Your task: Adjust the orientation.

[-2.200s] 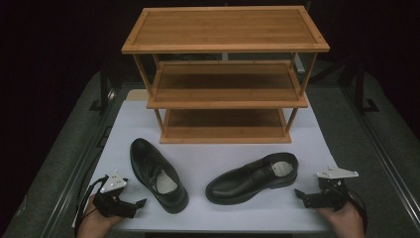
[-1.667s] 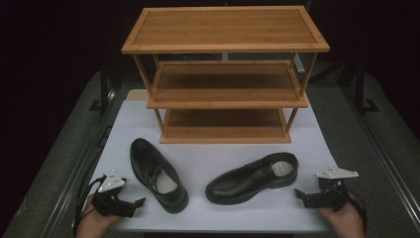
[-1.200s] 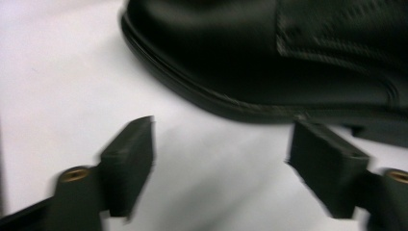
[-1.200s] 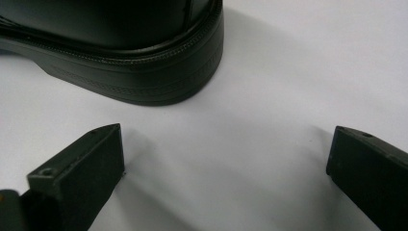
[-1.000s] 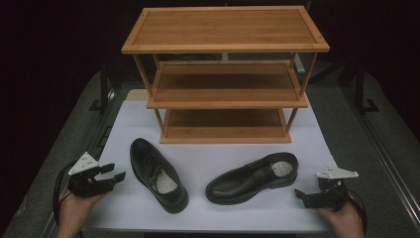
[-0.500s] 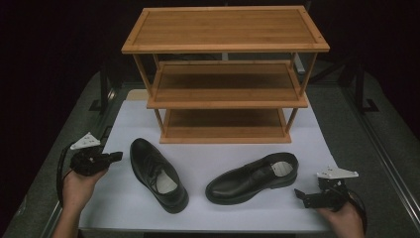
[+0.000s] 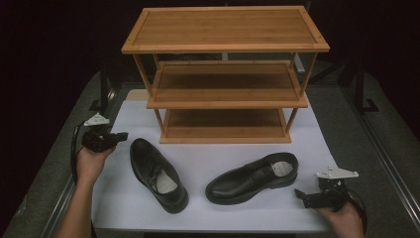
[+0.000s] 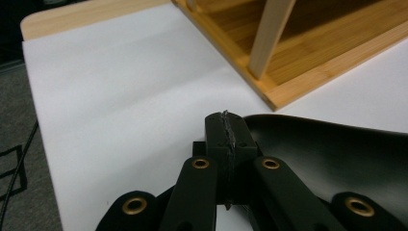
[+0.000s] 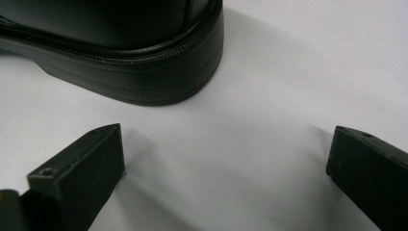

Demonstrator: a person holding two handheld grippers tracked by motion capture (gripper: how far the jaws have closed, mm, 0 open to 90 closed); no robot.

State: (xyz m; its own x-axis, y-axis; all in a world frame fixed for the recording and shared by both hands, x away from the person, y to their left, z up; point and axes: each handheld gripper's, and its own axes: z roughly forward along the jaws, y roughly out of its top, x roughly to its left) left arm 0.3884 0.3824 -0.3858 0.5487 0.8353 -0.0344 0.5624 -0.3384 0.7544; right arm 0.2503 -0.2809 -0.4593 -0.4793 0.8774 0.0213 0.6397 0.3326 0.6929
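High view. We see a three-tier wooden shoe rack (image 7: 225,74) standing at the far side of a white sheet (image 7: 208,158) that covers the tabletop (image 7: 376,144). Two black leather shoes lie on the sheet in front of the rack: the left shoe (image 7: 157,173) points toward the near edge, and the right shoe (image 7: 252,177) lies crosswise with its heel to the right. The left gripper (image 7: 119,137), held in the left hand (image 7: 91,161), is raised just beside the heel of the left shoe, apart from it. The right gripper (image 7: 300,196), held in the right hand (image 7: 341,218), sits low near the heel of the right shoe, not touching it.

Left gripper view. We see the left gripper (image 8: 226,139) with its jaws pressed fully together, nothing between them. The dark curve of the left shoe (image 8: 332,163) lies just beyond and to the right of the tips; we cannot tell whether they touch. The corner post and bottom tier of the rack (image 8: 288,53) stand farther off.

Right gripper view. We see the right gripper (image 9: 226,159) with its jaws spread wide and empty, over bare white sheet (image 9: 269,106). The heel of the right shoe (image 9: 144,62) rests ahead of the left jaw, apart from it.
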